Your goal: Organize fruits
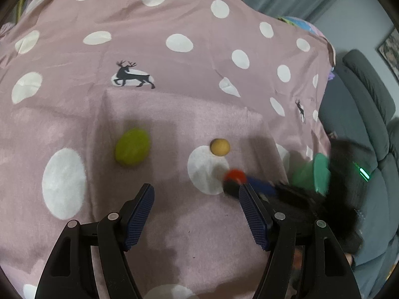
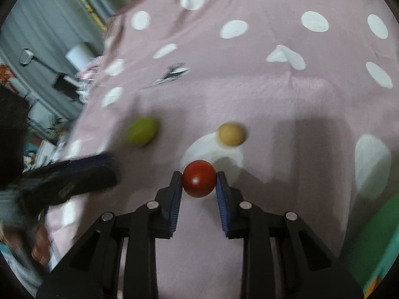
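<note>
My right gripper (image 2: 199,177) is shut on a round red fruit (image 2: 199,178) and holds it just above the pink cloth. The red fruit (image 1: 235,175) also shows in the left wrist view, between the right gripper's blurred fingers. A tan round fruit (image 2: 231,133) lies just beyond it, and a green fruit (image 2: 141,131) lies further left. My left gripper (image 1: 197,191) is open and empty, with the green fruit (image 1: 132,146) ahead to its left and the tan fruit (image 1: 220,147) ahead to its right.
A pink cloth with white dots (image 1: 174,74) covers the table. A green container (image 1: 311,174) stands at the right, and its rim (image 2: 374,236) shows in the right wrist view. A grey sofa (image 1: 369,114) lies past the table's right edge.
</note>
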A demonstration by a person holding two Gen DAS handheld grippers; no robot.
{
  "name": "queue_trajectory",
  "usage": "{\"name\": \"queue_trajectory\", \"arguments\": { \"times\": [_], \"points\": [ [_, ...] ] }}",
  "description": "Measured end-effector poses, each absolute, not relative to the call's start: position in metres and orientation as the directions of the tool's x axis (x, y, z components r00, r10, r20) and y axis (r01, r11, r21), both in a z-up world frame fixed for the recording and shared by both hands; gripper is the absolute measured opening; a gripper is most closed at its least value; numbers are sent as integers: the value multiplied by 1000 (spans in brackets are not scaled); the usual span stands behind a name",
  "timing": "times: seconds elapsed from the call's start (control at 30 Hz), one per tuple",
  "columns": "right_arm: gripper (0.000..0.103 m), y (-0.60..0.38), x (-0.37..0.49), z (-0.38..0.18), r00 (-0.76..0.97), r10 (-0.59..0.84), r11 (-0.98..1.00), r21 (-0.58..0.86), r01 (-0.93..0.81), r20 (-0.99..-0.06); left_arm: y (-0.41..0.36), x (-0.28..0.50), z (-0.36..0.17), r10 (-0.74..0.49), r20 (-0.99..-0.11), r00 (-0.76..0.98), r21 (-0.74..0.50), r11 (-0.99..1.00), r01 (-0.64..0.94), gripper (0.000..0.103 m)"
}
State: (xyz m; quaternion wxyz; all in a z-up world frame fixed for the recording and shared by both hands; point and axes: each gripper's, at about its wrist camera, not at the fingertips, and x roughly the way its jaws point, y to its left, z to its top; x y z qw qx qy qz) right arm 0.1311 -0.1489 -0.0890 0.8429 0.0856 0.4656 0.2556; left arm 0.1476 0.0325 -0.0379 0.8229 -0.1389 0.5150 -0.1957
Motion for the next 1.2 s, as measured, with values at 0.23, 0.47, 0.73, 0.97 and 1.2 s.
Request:
{"name": "queue_trajectory", "arguments": {
  "times": [0.23, 0.47, 0.73, 0.97, 1.2],
  "points": [
    [28, -165, 69, -70, 450, 551, 817, 345, -462, -703, -9, 162, -43, -449, -812, 373, -378, 892, 250, 70],
    [28, -176, 44, -71, 452, 577, 797, 349, -493, -680, -45, 181, -57, -387, -841, 379, -284, 910, 302, 70],
    [28, -187, 43, -64, 471, 608, 781, 374, -500, -640, -67, 197, -72, -336, -859, 386, -212, 921, 328, 50],
    [28, -191, 43, -62, 473, 624, 771, 395, -499, -621, -70, 202, -79, -285, -877, 386, -169, 937, 307, 30],
    [29, -196, 38, -61, 484, 627, 772, 402, -493, -610, -69, 204, -77, -267, -882, 387, -167, 947, 273, 29]
  ]
}}
